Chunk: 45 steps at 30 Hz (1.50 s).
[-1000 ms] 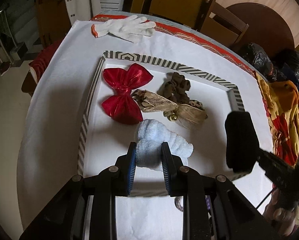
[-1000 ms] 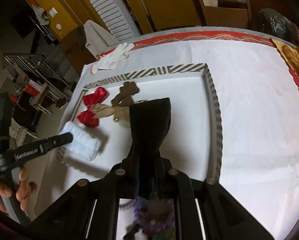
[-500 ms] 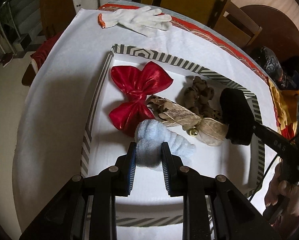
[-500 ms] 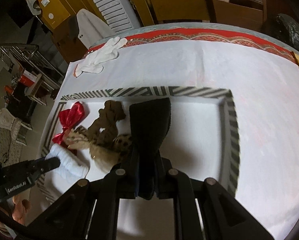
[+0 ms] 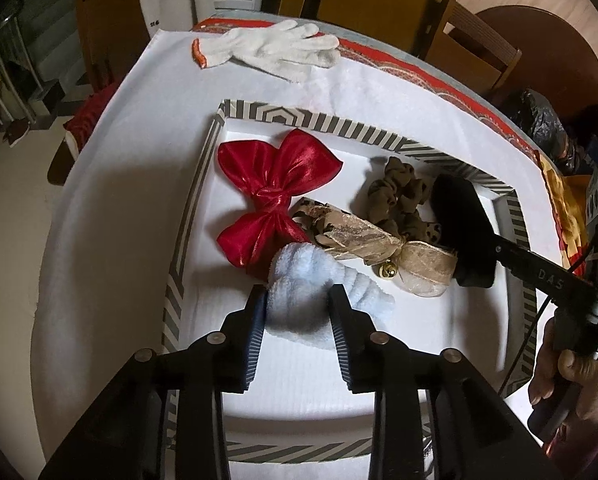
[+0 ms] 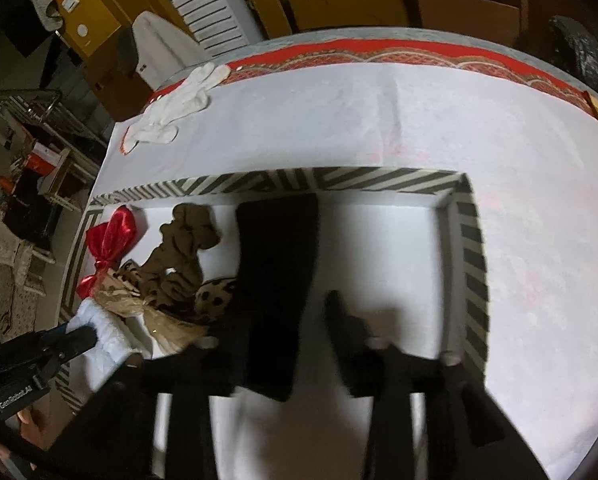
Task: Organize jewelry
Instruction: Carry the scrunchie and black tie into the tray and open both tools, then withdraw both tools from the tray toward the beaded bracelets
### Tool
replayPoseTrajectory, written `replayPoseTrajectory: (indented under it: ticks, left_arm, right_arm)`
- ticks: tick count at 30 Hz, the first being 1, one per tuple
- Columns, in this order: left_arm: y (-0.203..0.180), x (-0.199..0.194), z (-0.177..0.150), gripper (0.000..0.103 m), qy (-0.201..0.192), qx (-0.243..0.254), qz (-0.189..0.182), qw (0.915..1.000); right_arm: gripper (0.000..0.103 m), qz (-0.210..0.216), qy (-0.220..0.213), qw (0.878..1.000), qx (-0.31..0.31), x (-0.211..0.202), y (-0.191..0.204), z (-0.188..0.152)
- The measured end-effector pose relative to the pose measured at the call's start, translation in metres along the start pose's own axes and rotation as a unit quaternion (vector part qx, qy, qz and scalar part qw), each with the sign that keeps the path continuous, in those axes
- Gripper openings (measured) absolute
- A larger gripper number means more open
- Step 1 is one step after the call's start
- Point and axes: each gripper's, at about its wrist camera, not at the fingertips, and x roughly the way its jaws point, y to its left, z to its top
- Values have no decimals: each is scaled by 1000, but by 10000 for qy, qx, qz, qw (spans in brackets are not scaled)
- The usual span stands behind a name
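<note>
A white tray with a striped rim holds a red satin bow, a brown scrunchie and a beige ribbon bow with a gold bell. My left gripper points down at the tray's near left; its jaws are opening around a fluffy white hair piece that rests on the tray floor. My right gripper is over the tray's middle, jaws opening. A black velvet piece lies between them beside the scrunchie, with a gap to the right finger.
A white work glove lies on the white cloth beyond the tray. Wooden chairs stand at the table's far side. The tray's right half is bare. A hand holds the right gripper's handle.
Both grippers sank toward the tray, the right one carrying the black piece in next to the scrunchie. Both pairs of jaws have widened, and the white and black pieces now rest on the tray.
</note>
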Motion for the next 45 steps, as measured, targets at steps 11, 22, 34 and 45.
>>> replayPoseTrajectory:
  ticks: [11, 22, 34, 45]
  left_arm:
    - [2, -26, -10, 45, -257, -11, 41, 9997]
    - [-14, -61, -36, 45, -582, 222, 216, 9978]
    - [-58, -91, -87, 45, -758, 711, 207, 9944]
    - [-80, -111, -139, 45, -881, 717, 476, 9924]
  right_arm:
    - [47, 212, -369, 9991, 69, -47, 5, -21]
    - [56, 430, -892, 9951, -5, -122, 23, -78]
    - [64, 50, -1004, 9947, 207, -165, 14, -164]
    - [67, -97, -842, 9964, 91, -194, -1, -221]
